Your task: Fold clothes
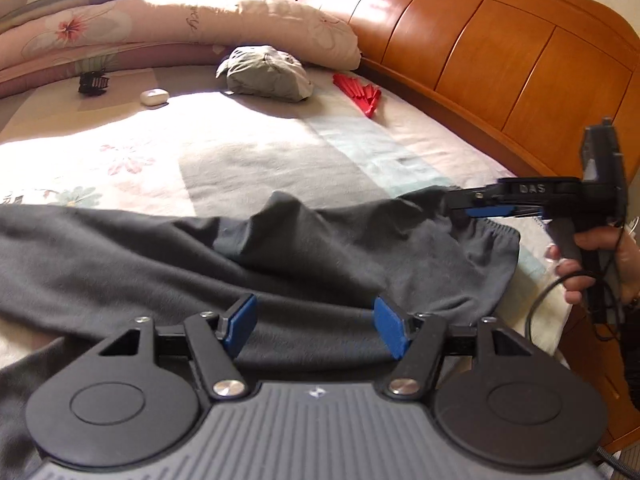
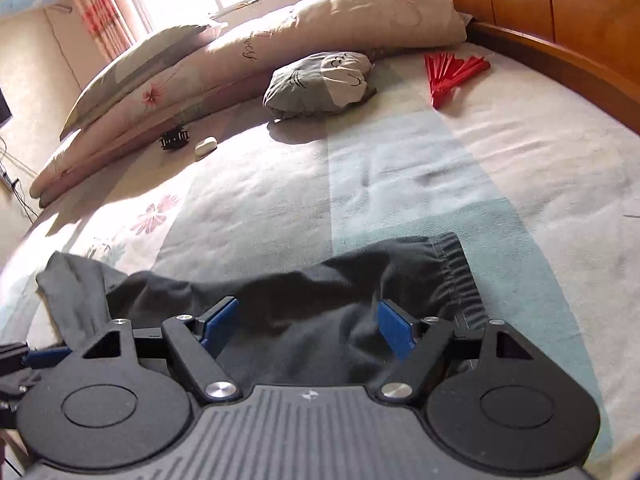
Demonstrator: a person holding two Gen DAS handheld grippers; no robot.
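Dark grey trousers [image 1: 168, 256] lie rumpled across the near side of the bed, with the elastic waistband [image 1: 494, 236] to the right. My left gripper [image 1: 315, 326] is open, its blue pads spread wide just over the cloth, holding nothing. In the left wrist view my right gripper [image 1: 458, 205] reaches in from the right at the raised waistband edge, held by a hand [image 1: 576, 276]. The right wrist view shows that gripper [image 2: 307, 326] open above the trousers [image 2: 320, 300] beside the waistband [image 2: 452, 272], with nothing between its pads.
On the floral bedsheet [image 1: 248, 148] farther back lie a folded grey bundle [image 1: 266, 74], a red fan [image 1: 360, 94], a white case [image 1: 154, 97] and a black clip [image 1: 94, 82]. Pillows [image 1: 168, 28] line the far side. A wooden headboard [image 1: 480, 48] runs along the right.
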